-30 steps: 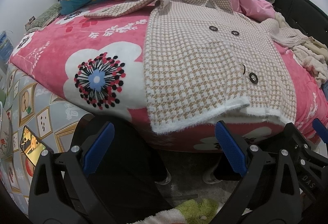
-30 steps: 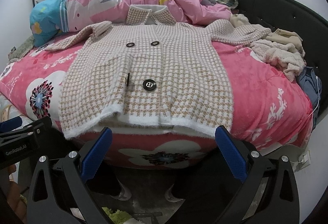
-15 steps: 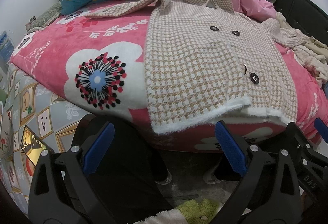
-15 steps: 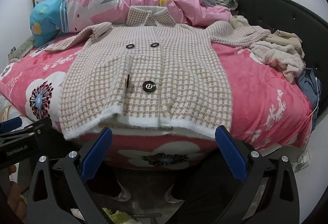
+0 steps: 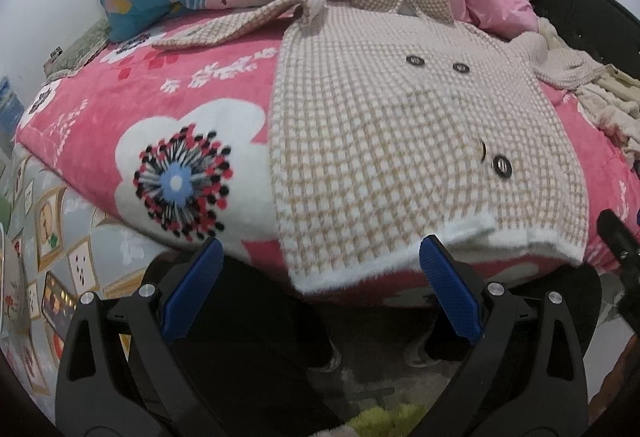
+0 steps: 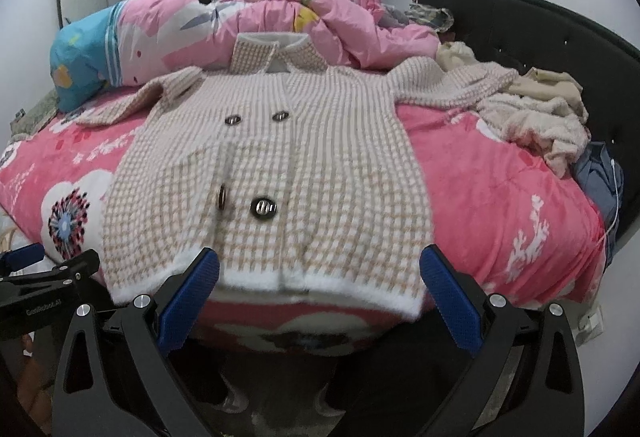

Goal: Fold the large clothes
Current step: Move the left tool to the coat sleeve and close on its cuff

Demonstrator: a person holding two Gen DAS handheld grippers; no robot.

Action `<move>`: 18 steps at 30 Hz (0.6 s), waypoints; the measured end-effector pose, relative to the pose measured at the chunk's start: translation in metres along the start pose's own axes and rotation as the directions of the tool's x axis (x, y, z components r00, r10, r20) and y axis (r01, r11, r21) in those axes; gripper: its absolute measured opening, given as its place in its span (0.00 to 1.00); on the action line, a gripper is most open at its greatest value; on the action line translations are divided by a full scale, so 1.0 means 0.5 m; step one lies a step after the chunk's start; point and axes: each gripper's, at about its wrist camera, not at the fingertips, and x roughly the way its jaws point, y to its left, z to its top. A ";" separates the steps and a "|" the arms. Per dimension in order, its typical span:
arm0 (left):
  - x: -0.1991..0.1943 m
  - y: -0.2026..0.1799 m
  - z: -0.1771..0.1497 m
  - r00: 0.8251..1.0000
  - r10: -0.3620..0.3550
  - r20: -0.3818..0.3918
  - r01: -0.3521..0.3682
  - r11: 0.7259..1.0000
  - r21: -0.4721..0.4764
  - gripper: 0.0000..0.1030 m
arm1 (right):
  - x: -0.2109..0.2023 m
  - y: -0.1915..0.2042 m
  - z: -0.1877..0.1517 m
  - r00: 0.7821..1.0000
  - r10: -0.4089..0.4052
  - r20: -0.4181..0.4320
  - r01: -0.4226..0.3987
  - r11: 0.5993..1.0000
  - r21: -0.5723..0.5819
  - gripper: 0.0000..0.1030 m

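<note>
A beige and white houndstooth coat (image 5: 400,141) lies face up and spread flat on the pink bed, collar at the far end, white fuzzy hem at the near edge. It also shows in the right wrist view (image 6: 280,173), with dark buttons down the front and sleeves spread to both sides. My left gripper (image 5: 316,289) is open and empty, just below the hem's left part. My right gripper (image 6: 318,295) is open and empty, straddling the hem's middle from below without touching it.
The pink flowered blanket (image 5: 168,125) covers the bed. A pink and blue duvet (image 6: 240,21) is heaped at the far end. Other clothes (image 6: 540,117) lie at the right by the black headboard (image 6: 540,25). The left gripper's body (image 6: 40,297) shows at the lower left.
Both grippers have moved forward toward the bed; the coat's hem now sits close between the fingers. The coat has not moved.
</note>
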 end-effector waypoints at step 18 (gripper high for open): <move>0.087 0.212 0.222 0.975 -0.074 0.209 0.120 0.968 -0.219 0.92 | 0.146 0.087 0.208 0.957 0.291 0.005 -0.288 0.951 -0.107 0.95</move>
